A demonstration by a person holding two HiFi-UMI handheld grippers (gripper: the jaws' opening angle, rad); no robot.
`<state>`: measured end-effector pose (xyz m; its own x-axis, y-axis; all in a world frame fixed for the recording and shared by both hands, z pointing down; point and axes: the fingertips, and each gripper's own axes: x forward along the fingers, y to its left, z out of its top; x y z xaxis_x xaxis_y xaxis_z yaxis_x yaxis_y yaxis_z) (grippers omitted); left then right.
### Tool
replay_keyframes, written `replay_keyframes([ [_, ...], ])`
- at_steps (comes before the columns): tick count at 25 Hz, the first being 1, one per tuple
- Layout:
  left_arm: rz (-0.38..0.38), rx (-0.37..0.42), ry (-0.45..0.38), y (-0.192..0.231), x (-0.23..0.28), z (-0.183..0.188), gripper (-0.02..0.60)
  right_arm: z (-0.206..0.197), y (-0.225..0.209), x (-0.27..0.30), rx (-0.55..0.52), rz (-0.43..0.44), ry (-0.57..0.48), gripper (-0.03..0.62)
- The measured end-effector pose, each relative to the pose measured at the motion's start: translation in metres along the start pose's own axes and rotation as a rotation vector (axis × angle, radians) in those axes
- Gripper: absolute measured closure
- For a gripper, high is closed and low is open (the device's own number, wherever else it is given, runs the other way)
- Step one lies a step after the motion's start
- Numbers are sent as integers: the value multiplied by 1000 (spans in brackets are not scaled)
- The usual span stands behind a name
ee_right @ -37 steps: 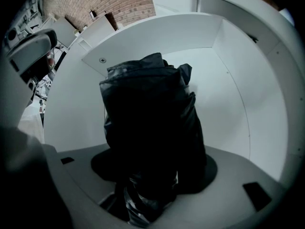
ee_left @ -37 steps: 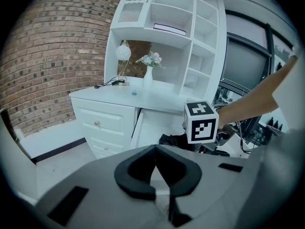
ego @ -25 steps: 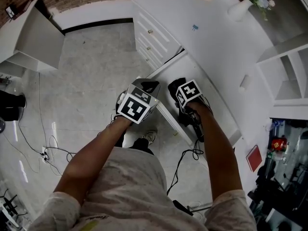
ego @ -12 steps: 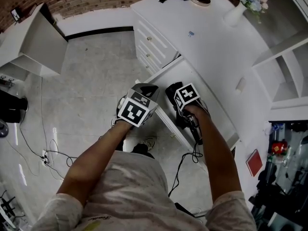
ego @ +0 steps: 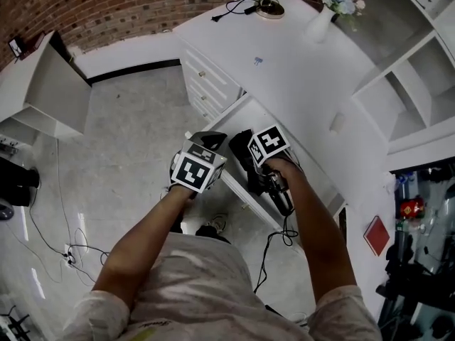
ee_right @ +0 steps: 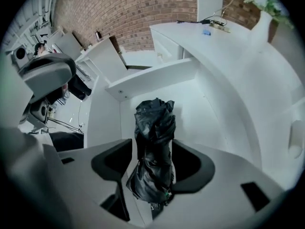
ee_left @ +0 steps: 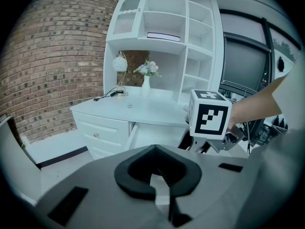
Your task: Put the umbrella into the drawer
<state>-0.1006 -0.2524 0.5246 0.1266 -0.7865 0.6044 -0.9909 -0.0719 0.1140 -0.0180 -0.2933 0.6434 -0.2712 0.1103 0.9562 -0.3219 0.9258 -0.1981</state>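
A folded black umbrella [ee_right: 155, 123] hangs between the jaws of my right gripper [ee_right: 152, 148], which is shut on it. It points down into the open white drawer [ee_right: 190, 106], over the bare drawer floor. In the head view the umbrella [ego: 240, 148] sits just ahead of the right gripper's marker cube [ego: 269, 143], above the drawer [ego: 226, 112] pulled out from the desk. My left gripper [ee_left: 155, 149] is shut with nothing in it. It hovers beside the drawer's front corner, left of the right gripper [ee_left: 209, 119].
The white desk top [ego: 298, 69] carries a lamp with a cable [ego: 266, 7] and a vase of flowers [ego: 323, 16]. Closed drawers [ego: 202, 84] lie past the open one. A shelf unit [ego: 412, 84] stands on the right, cables [ego: 64, 233] trail on the floor, and a white cabinet [ego: 46, 91] stands at left.
The head view has tilted up and shows more of the desk and brick wall. Both grippers hold nearly the same places by the drawer, the umbrella still gripped.
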Motion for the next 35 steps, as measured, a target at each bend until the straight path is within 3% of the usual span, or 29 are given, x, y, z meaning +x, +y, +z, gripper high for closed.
replay_keyframes([
  [12, -33, 83, -43, -31, 8, 46, 588, 12, -15, -86, 50, -37, -224, 357],
  [25, -122, 189, -56, -71, 17, 81, 588, -18, -56, -167, 175, -211, -438, 393],
  [35, -244, 287, -83, -90, 26, 121, 588, -42, -78, -236, 357, -394, -608, 408],
])
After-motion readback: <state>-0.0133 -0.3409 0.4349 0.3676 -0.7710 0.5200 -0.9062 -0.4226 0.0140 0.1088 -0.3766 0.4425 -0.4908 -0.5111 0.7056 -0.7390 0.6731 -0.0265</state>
